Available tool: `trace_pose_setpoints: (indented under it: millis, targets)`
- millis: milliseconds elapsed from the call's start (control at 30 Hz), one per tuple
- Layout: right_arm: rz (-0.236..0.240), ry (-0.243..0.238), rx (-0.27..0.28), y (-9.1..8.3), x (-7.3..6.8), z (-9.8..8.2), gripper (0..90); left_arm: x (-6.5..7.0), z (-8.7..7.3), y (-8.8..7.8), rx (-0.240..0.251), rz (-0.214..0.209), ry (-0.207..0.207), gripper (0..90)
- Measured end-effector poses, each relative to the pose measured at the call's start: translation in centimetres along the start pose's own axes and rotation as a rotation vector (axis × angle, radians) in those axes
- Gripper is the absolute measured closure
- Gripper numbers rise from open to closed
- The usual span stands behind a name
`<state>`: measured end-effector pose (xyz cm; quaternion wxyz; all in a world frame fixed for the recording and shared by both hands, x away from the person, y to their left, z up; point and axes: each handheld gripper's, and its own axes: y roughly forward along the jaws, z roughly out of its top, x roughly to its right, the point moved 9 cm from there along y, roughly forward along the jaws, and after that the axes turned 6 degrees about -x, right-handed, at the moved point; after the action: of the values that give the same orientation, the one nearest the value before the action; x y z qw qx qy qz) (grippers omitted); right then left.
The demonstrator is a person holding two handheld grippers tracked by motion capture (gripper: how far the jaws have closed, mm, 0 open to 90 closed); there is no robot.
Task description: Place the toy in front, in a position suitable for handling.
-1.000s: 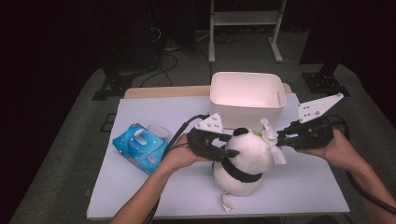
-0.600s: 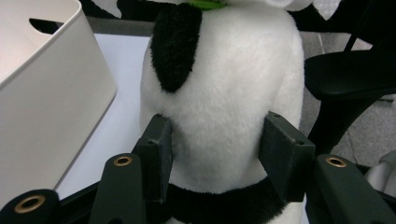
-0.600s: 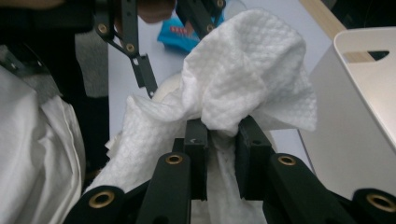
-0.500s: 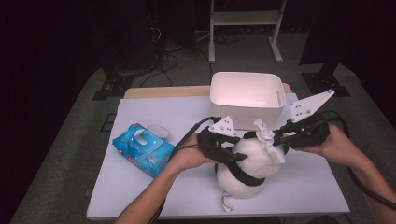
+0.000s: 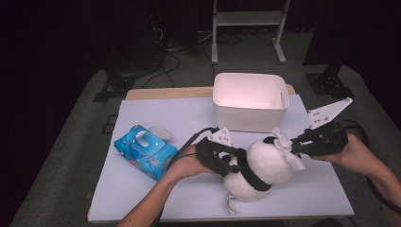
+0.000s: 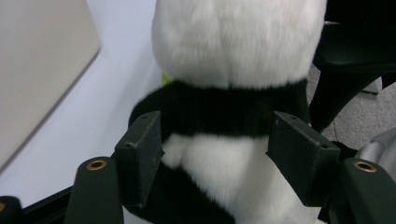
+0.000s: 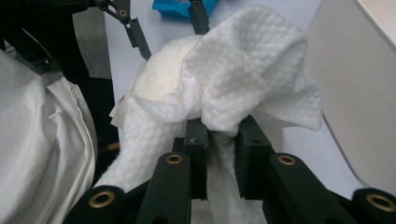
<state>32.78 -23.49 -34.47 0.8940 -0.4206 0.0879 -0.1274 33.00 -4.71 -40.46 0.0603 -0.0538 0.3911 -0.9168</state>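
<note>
right gripper (image 7: pixel 219 140) clamped on a white wipe (image 7: pixel 243 74), pressing it against the head of a panda toy (image 5: pixel 257 172) near the front middle of the table (image 5: pixel 142 198). left gripper (image 6: pixel 215 149) with jaws just opened wider, straddling the toy's black band, pads standing clear of the fur on both sides, so no grip there. to wipe well, probably best to close the left jaws back on the body so the toy stays put, then to drag the cloth in short strokes over the head, keeping the wad bunched between the pads rather than letting it slip free. blue pack of wipes (image 5: pixel 144 151) lying well to the left of the toy, white tub (image 5: pixel 248 101) standing just behind it. pale tabletop over a wooden board, grey carpet below, cables and a white metal stand (image 5: pixel 246 23) in the dark room behind.
</note>
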Motion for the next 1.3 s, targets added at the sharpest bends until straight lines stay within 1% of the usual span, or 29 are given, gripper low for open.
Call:
trace_pose_setpoints:
  millis: [100,133,267,333,400,467,500,533,567,600,633,700,767,800,833,867,933,967,1000,1033,1067,1100,1133,1167,1233,1300]
  targets:
    - [0.003,0.018,-0.006,-0.1,0.1,-0.6,76.3,-0.1,-0.4,0.4,0.002,-0.016,-0.017,31.3]
    - [0.003,0.028,-0.007,0.0,0.1,-0.9,76.3,0.0,-0.5,0.6,0.006,-0.025,-0.021,30.6]
    - [0.008,0.042,-0.025,0.0,0.3,-1.9,76.3,0.4,-0.7,1.4,0.017,-0.072,-0.047,26.2]
    - [0.005,0.054,-0.040,0.0,0.3,-2.5,76.3,0.8,-0.8,1.9,0.012,-0.094,-0.046,23.2]
    - [0.000,0.066,-0.054,-0.1,0.5,-3.2,76.3,1.3,-0.9,2.3,-0.009,-0.117,-0.025,19.4]
    - [0.007,0.082,-0.061,0.0,0.5,-3.8,76.3,1.7,-0.7,2.7,-0.027,-0.102,0.014,18.9]
    - [0.011,0.085,-0.065,0.0,0.5,-4.2,76.3,1.7,-0.6,2.7,-0.034,-0.085,0.033,23.2]
    - [0.011,0.085,-0.065,0.0,0.5,-4.2,76.3,1.7,-0.6,2.7,-0.034,-0.085,0.033,29.5]
    - [0.013,0.096,-0.065,0.1,0.6,-4.5,76.3,1.7,-0.4,2.7,-0.037,-0.065,0.042,29.5]
    - [0.013,0.104,-0.055,0.1,0.6,-4.8,76.3,1.6,-0.2,2.6,-0.034,-0.051,0.048,39.3]
    - [0.010,0.114,-0.041,0.1,0.8,-5.1,76.3,1.6,0.0,2.3,-0.037,-0.033,0.065,47.8]
    - [0.016,0.122,-0.016,0.0,0.9,-5.3,76.3,1.5,0.5,1.8,-0.041,-0.011,0.078,51.5]
    - [0.013,0.127,0.007,0.0,1.1,-5.4,76.3,1.3,0.7,1.4,-0.040,-0.002,0.075,52.4]
    - [0.012,0.131,0.009,0.0,1.1,-5.5,76.3,1.2,0.9,1.0,-0.033,-0.006,0.065,52.7]
    - [0.009,0.130,0.009,0.2,1.3,-5.6,76.3,1.1,1.0,0.6,-0.029,0.003,0.062,53.2]
    - [0.005,0.127,0.009,0.5,1.4,-5.7,76.3,1.0,1.0,0.3,-0.035,0.006,0.062,53.4]
    - [0.018,0.136,0.022,1.2,1.5,-5.8,76.3,0.8,1.0,-0.4,-0.033,0.021,0.062,53.8]
    - [0.022,0.137,0.025,1.7,1.5,-5.8,76.3,0.8,0.9,-0.8,-0.036,0.022,0.057,53.8]
    - [0.022,0.137,0.025,1.7,1.5,-5.8,76.3,0.8,0.9,-0.8,-0.036,0.022,0.057,53.8]
    - [0.045,0.143,0.037,3.1,1.5,-5.9,76.3,0.5,0.4,-1.4,-0.056,0.035,0.054,53.8]
    - [0.059,0.148,0.036,3.7,1.4,-6.0,76.2,0.5,0.2,-1.6,-0.062,0.033,0.047,53.7]
    - [0.072,0.150,0.039,4.2,1.3,-6.0,76.2,0.6,-0.1,-1.6,-0.074,0.035,0.053,53.3]
    - [0.072,0.150,0.039,4.2,1.3,-6.0,76.2,0.6,-0.1,-1.6,-0.074,0.035,0.053,52.5]
    - [0.083,0.153,0.064,4.3,1.3,-5.8,76.2,1.0,-0.2,-1.6,-0.080,0.027,0.059,51.4]
    - [0.069,0.143,0.102,3.4,1.3,-5.2,76.3,1.2,-0.2,-1.5,-0.081,0.025,0.068,50.6]
    - [0.045,0.117,0.098,2.7,1.2,-4.5,76.2,1.5,-0.1,-1.3,-0.084,0.017,0.073,50.3]
